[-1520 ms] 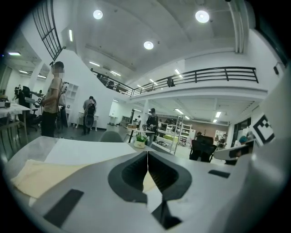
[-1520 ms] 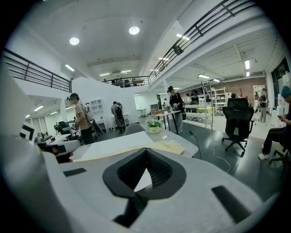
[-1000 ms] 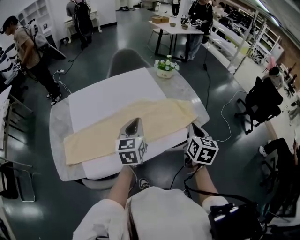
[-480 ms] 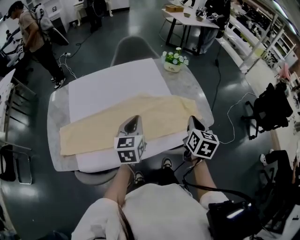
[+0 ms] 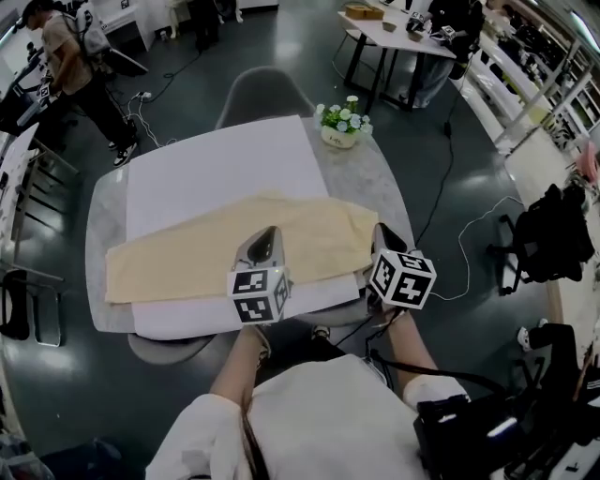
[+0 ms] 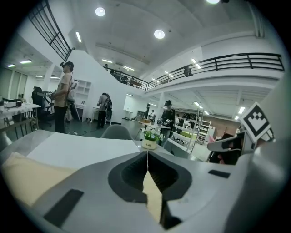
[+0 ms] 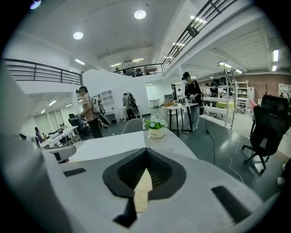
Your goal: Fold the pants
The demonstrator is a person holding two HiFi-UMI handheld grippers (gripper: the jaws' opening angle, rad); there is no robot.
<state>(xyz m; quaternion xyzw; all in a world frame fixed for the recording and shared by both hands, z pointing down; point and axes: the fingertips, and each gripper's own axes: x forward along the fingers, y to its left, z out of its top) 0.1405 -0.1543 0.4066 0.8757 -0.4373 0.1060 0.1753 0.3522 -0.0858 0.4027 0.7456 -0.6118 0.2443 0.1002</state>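
Note:
Pale yellow pants [image 5: 187, 258] lie flat and lengthwise across a white sheet [image 5: 216, 169] on the round grey table [image 5: 101, 211]. My left gripper [image 5: 265, 236] hovers over the pants' near edge, around their middle, jaws shut and empty. My right gripper [image 5: 382, 234] hangs at the pants' right end near the table's edge, also shut with nothing in it. In the left gripper view the jaws [image 6: 148, 152] meet, and pants fabric [image 6: 27, 175] shows below. In the right gripper view the jaws [image 7: 146, 150] are together, with a strip of yellow pants [image 7: 142, 186] seen beneath.
A small flower pot [image 5: 341, 127] stands on the table's far right. A grey chair [image 5: 262, 94] sits behind the table. A black office chair [image 5: 544, 246] and floor cables are to the right. A person [image 5: 70, 56] stands far left; another table [image 5: 394, 23] is farther back.
Both grippers have moved along the table's near side with the person, still shut. The right gripper is now closer to the pants' right end. The pants lie as before.

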